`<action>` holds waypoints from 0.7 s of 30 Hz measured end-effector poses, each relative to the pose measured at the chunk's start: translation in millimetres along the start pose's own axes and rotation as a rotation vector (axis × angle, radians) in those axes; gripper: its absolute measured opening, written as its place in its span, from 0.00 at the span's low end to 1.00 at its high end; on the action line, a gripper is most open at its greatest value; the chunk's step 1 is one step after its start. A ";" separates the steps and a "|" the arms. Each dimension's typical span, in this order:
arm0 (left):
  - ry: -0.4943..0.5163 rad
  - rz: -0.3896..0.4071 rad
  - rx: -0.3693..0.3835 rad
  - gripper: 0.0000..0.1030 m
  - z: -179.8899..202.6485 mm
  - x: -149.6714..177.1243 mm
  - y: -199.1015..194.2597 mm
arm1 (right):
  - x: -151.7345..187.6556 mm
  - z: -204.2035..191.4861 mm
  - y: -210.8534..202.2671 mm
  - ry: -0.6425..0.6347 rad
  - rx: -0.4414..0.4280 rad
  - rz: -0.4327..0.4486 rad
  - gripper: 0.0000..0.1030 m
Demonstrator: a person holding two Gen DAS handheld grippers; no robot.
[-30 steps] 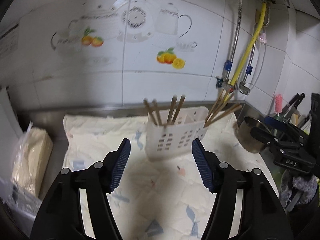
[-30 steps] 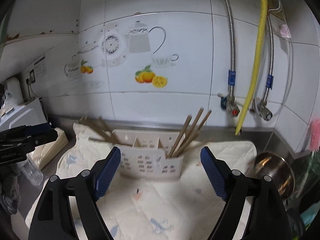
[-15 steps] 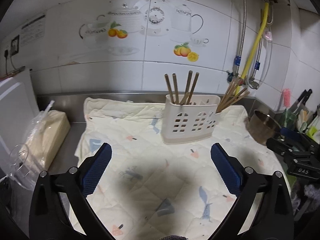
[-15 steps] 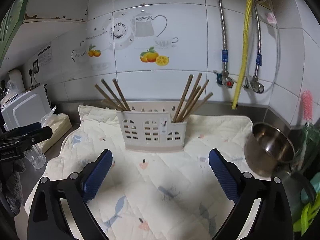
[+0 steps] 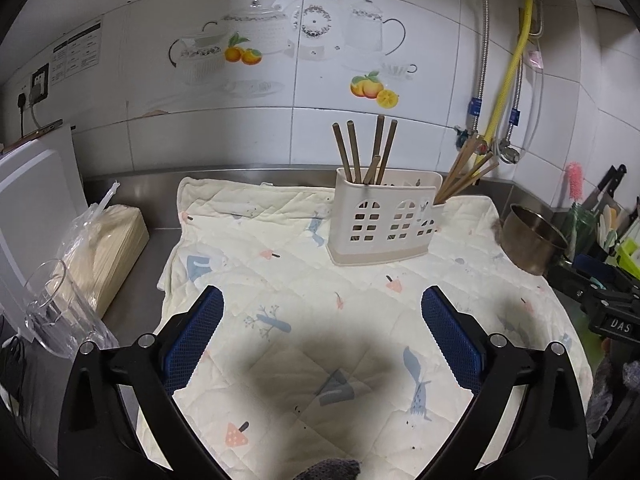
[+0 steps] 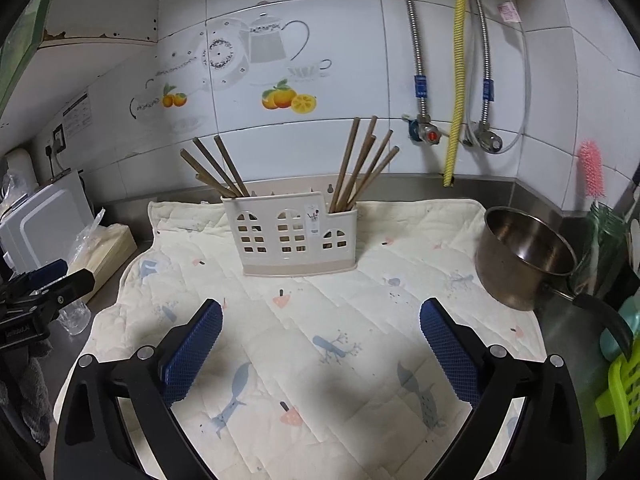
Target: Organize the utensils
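Two bunches of brown chopsticks stand in a cream plastic holder (image 6: 294, 236) with window-shaped cutouts, which sits upright on a pale quilted cloth (image 6: 320, 360) near the tiled back wall. One bunch (image 6: 216, 168) leans left out of the left compartment; the other (image 6: 366, 160) fans up and right from the lower right compartment — the middle compartment's contents cannot be made out. The left gripper (image 5: 322, 308) hangs over the cloth, well short of the holder, its blue-padded jaws spread wide with nothing between them. The right gripper (image 6: 320, 316) is the same — jaws just opened to full width, empty, over bare cloth. A steel pot (image 6: 524, 258) rests at the cloth's right edge. A clear glass (image 5: 52, 312) stands at the left.
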State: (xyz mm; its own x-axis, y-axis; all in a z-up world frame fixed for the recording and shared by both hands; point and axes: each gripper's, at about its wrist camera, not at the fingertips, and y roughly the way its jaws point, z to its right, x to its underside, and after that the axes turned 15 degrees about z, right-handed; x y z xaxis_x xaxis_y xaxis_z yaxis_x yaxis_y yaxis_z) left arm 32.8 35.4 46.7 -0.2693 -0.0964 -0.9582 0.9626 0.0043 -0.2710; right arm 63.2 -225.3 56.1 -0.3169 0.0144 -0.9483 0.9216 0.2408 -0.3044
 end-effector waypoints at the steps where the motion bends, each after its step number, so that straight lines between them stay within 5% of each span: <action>1: 0.003 0.001 0.001 0.95 0.5 0.6 -0.8 | 0.2 0.7 -0.7 0.003 0.002 -0.001 0.93; 21: 0.015 -0.012 -0.004 0.95 -1.3 8.8 -5.4 | 2.3 -8.0 -8.5 -0.024 -0.001 0.001 0.93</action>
State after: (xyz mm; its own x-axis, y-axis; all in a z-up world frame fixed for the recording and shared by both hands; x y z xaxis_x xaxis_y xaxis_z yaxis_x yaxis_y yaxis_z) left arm 25.3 35.9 39.5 -0.2809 -0.0819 -0.9562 0.9593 0.0076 -0.2824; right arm 52.9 -219.5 57.2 -0.3109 -0.0086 -0.9504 0.9216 0.2418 -0.3036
